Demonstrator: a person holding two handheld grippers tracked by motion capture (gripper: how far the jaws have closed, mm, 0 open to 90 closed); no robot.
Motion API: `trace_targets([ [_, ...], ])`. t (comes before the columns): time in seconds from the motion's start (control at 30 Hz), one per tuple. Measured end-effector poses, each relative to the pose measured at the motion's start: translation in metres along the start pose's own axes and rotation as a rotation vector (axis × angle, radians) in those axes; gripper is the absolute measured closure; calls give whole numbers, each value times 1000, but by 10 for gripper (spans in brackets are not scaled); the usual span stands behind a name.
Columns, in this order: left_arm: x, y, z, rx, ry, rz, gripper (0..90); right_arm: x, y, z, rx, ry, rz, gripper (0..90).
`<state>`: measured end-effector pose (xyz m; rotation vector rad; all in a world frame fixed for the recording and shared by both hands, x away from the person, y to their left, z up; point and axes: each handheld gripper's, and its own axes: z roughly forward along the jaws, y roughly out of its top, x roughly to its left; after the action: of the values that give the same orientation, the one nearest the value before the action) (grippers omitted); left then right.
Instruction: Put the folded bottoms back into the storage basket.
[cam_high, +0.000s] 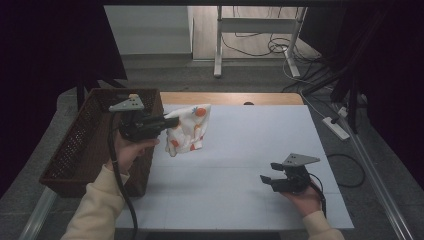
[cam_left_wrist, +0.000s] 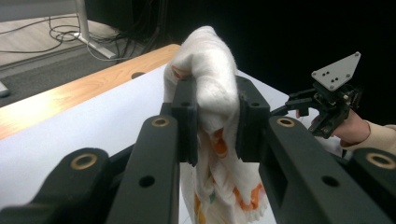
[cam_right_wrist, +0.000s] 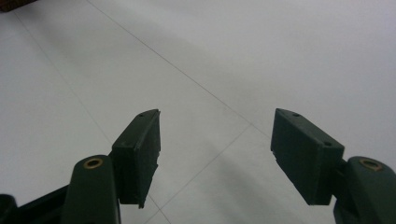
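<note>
Item 1, nearest you: your right gripper (cam_high: 269, 179), low on the white board (cam_high: 260, 150) at about 5 o'clock. Its jaws stand spread with nothing between them; in the right gripper view (cam_right_wrist: 215, 156) only bare board lies in the gap. Your right hand (cam_high: 302, 197) cups it from beneath, and the grey plate (cam_high: 300, 159) sits on top.

Item 2: your left gripper (cam_high: 170, 122), at about 10 o'clock, held above the board's left edge by your left hand (cam_high: 131, 150). Its jaws point toward 3 o'clock and are pinched on the cloth. In the left gripper view (cam_left_wrist: 215, 119) both pads press into a bunched fold from either side.

Item 3: the cloth (cam_high: 189, 129), white with orange printed shapes. It hangs off the board from the left jaws, at about 11 o'clock, just to the right of the basket. In the left gripper view (cam_left_wrist: 212, 93) its top bulges above the pads and the rest trails down below them.

Item 4: the wicker basket (cam_high: 75, 145), dark brown, at 9 o'clock, set against the board's left edge. Your left hand is in front of its right wall.

Item 5, farthest: the wooden table edge (cam_high: 230, 98) at 12 o'clock beyond the board, and the power strip (cam_high: 336, 127) on the floor at about 2 o'clock.
</note>
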<state>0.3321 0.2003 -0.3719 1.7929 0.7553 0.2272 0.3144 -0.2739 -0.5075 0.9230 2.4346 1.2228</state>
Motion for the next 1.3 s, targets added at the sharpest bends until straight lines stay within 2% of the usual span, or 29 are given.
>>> trace_targets([
  [0.17,2,2,-8,0,0,-3,738,0,0,0,1,1,0,332],
  [0.47,4,6,-22,-13,24,-5,738,1,0,0,-4,-4,3,298],
  [1.3,17,0,-56,-19,83,-26,738,0,0,1,5,-12,8,279],
])
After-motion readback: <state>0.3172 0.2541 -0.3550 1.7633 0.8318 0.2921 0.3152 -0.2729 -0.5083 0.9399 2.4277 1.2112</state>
